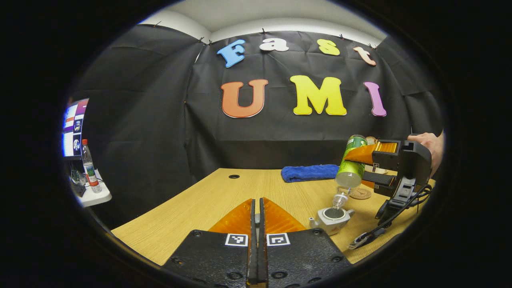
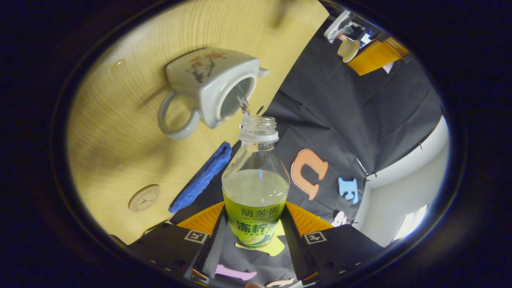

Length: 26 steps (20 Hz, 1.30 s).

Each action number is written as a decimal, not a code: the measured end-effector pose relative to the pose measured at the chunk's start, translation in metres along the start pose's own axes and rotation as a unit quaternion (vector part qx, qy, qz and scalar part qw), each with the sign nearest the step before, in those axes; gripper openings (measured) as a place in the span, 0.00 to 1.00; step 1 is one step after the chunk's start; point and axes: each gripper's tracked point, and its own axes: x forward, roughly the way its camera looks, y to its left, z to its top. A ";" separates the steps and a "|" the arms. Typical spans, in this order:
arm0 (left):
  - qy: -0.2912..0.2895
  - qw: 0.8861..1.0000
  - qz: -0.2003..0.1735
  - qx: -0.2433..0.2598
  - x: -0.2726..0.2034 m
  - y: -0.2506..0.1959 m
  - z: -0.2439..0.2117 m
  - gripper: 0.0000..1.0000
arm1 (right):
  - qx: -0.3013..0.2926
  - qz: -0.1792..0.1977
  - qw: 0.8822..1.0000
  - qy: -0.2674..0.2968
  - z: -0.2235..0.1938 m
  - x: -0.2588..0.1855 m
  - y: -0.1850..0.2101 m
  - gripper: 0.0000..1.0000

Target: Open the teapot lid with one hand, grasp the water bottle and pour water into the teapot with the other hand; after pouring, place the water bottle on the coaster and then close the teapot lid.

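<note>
On the pale wooden table [image 1: 208,200], our right gripper [image 2: 253,230] clamped the clear plastic water bottle with the green label [image 2: 256,192] at its labelled waist, tipped neck-down over the small white ceramic teapot [image 1: 333,220], a thin stream falling in. We judged the bottle light and slippery, the teapot fragile. Our left gripper [image 1: 258,216], near the teapot, stood pressed together; what it held we could not tell. The round coaster [image 1: 361,193] waited just beyond.

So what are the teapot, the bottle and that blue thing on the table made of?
Teapot: probably glazed ceramic, white and glossy with a painted branch motif. Water bottle: clear plastic by the look, thin see-through walls, threaded neck, printed green label. Blue towel: soft, fuzzy cloth, likely microfibre or terry, lying folded. Table: pale wood-grain surface; solid wood or laminate, I can't tell.
</note>
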 end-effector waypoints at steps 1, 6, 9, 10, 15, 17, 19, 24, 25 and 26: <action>0.000 1.000 0.000 0.000 0.000 0.000 0.000 0.03 | -0.002 -0.003 1.000 -0.001 0.001 0.000 -0.002 0.72; 0.001 1.000 -0.001 0.001 0.000 0.000 -0.001 0.03 | -0.002 -0.011 1.000 -0.002 -0.002 0.000 -0.003 0.72; 0.001 1.000 -0.001 0.002 0.001 -0.001 -0.001 0.03 | -0.013 -0.020 1.000 -0.005 0.001 0.000 -0.010 0.72; 0.001 1.000 -0.001 0.002 0.001 0.000 -0.001 0.03 | -0.011 -0.020 1.000 -0.007 0.002 -0.001 -0.010 0.72; -0.001 1.000 0.003 -0.003 0.000 0.002 0.000 0.03 | 0.088 0.031 0.996 -0.010 -0.003 0.002 0.012 0.74; -0.002 1.000 0.004 -0.003 -0.001 0.003 0.001 0.03 | 0.133 0.052 0.990 -0.009 -0.004 0.001 0.017 0.74; -0.002 1.000 0.004 -0.002 0.000 0.003 0.001 0.03 | 0.191 0.079 0.978 -0.010 -0.001 -0.001 0.025 0.74; -0.007 1.000 0.005 0.008 0.000 -0.005 0.004 0.03 | 0.355 0.135 0.925 -0.021 0.005 -0.012 0.030 0.72; -0.009 1.000 0.006 0.013 0.000 -0.009 0.006 0.03 | 0.414 0.151 0.898 -0.022 0.005 -0.013 0.029 0.74; -0.010 1.000 0.005 0.014 0.001 -0.013 0.008 0.03 | 0.461 0.162 0.872 -0.022 0.004 -0.011 0.029 0.72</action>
